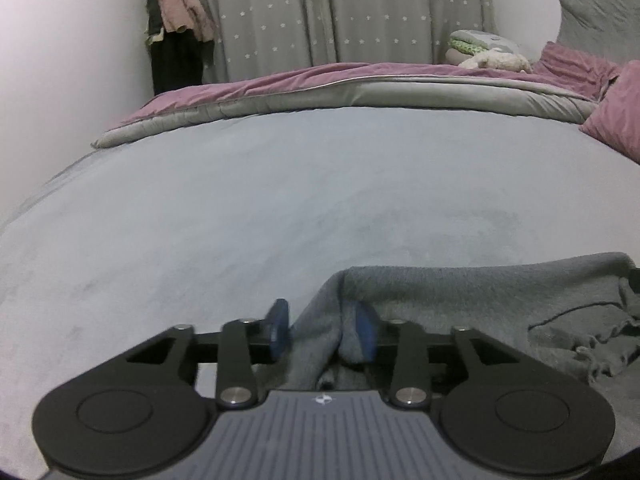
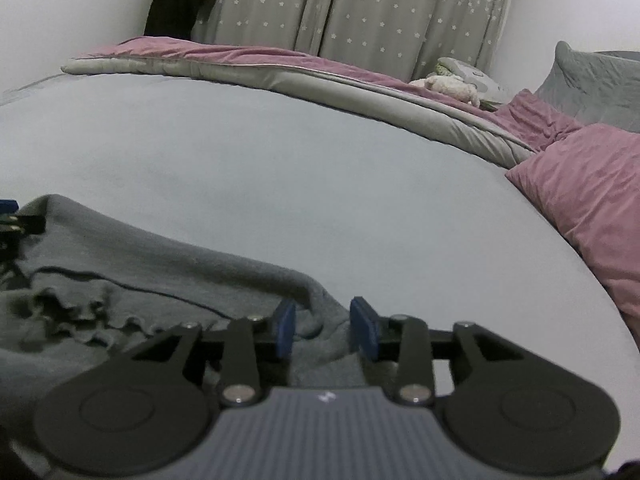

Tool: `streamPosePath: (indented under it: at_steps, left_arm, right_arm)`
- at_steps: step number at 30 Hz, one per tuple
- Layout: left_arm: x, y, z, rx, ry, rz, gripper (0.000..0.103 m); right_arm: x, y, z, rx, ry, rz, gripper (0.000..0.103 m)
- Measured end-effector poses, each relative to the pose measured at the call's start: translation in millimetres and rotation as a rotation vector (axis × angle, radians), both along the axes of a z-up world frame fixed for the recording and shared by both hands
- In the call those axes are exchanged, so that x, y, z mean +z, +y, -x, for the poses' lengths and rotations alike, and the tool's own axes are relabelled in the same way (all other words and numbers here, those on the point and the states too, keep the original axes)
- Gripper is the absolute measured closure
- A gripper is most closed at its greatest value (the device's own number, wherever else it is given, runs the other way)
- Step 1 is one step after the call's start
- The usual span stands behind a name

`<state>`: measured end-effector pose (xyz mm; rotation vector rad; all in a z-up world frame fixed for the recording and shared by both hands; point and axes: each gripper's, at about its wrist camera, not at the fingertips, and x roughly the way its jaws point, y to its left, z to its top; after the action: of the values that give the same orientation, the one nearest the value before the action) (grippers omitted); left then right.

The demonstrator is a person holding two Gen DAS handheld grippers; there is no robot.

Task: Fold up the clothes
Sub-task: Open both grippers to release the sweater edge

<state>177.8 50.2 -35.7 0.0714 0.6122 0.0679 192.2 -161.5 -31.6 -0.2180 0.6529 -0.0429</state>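
A grey knit garment (image 1: 460, 300) with a ruffled hem (image 1: 580, 340) lies on the pale blue bed sheet (image 1: 280, 200), close to the front edge. My left gripper (image 1: 322, 330) stands open over the garment's left corner, and a bunched fold of the cloth sits loosely between its blue pads (image 1: 278, 326). In the right wrist view the same garment (image 2: 140, 264) spreads to the left. My right gripper (image 2: 325, 330) is open at its right corner, with cloth lying between and under the fingers. The left gripper's tip (image 2: 10, 216) shows at the far left edge.
A pink and grey duvet (image 1: 340, 88) is rolled back across the far side of the bed. Pink pillows (image 2: 580, 200) and a grey pillow (image 2: 600, 84) lie at the right, with soft toys (image 1: 492, 56) behind. Star-patterned curtains (image 1: 340, 12) and hanging clothes (image 1: 176, 36) line the wall.
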Motion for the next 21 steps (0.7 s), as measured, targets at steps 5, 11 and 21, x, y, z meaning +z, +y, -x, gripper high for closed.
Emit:
streamPosePath:
  at_steps: [5,11,21]
  left_arm:
    - [9,7,17,0.018,0.009,0.041,0.055]
    - [19,10,42,0.009,0.029,0.072,0.048]
    - [32,12,80,0.0,0.069,0.127,0.042]
  right_arm:
    - [16,0,17,0.007,-0.004,-0.01,0.062]
    - [29,2,41,0.01,0.003,-0.024,0.059]
    - [42,-8,80,-0.014,0.018,-0.102,0.056]
